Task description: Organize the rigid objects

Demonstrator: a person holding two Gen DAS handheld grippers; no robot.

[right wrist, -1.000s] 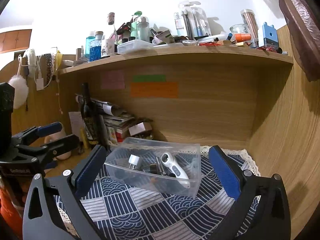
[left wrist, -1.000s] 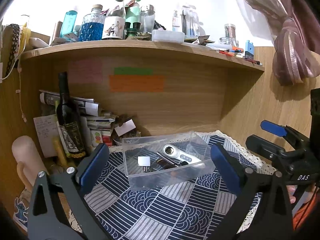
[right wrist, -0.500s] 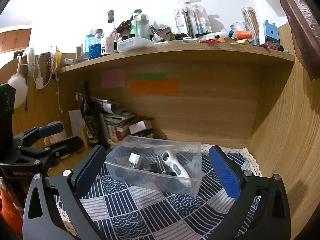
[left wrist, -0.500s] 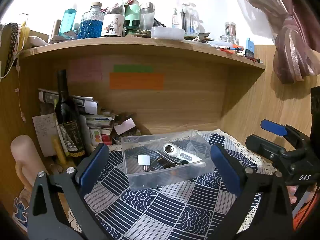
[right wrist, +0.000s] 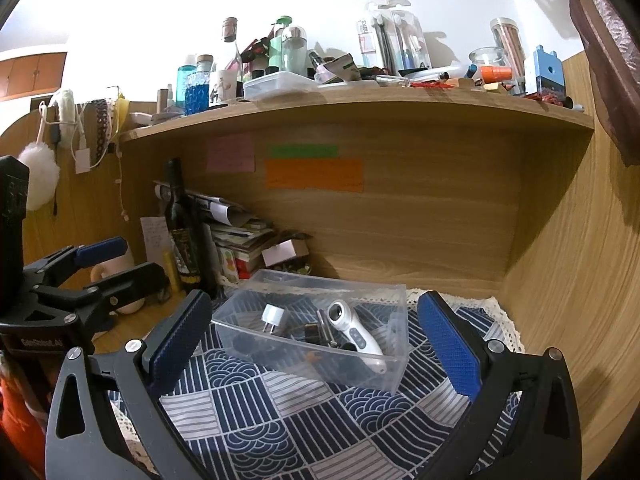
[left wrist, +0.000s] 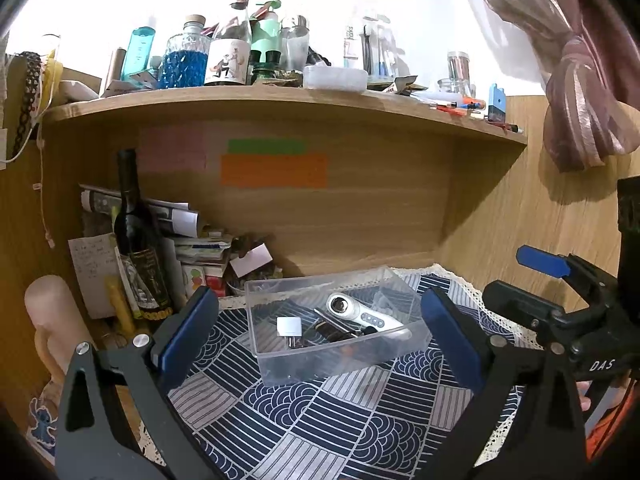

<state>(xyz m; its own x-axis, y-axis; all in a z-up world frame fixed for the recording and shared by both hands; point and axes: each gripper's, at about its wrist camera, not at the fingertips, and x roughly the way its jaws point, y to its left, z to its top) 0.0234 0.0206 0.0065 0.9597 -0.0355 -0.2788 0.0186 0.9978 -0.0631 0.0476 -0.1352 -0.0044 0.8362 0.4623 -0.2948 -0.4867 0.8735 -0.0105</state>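
Note:
A clear plastic box stands on a blue-and-white patterned cloth; it also shows in the right wrist view. Inside lie a white handheld device, a white plug adapter and some dark small items. The device and the adapter also show in the right wrist view. My left gripper is open and empty, held back in front of the box. My right gripper is open and empty, likewise in front of the box.
A dark wine bottle stands at the left beside stacked papers and boxes. A wooden shelf above is crowded with bottles and jars. Wooden walls close the back and right. A pale mug stands at far left.
Both views have shifted slightly; the box sits a little lower in the frames. Both grippers stay open and empty.

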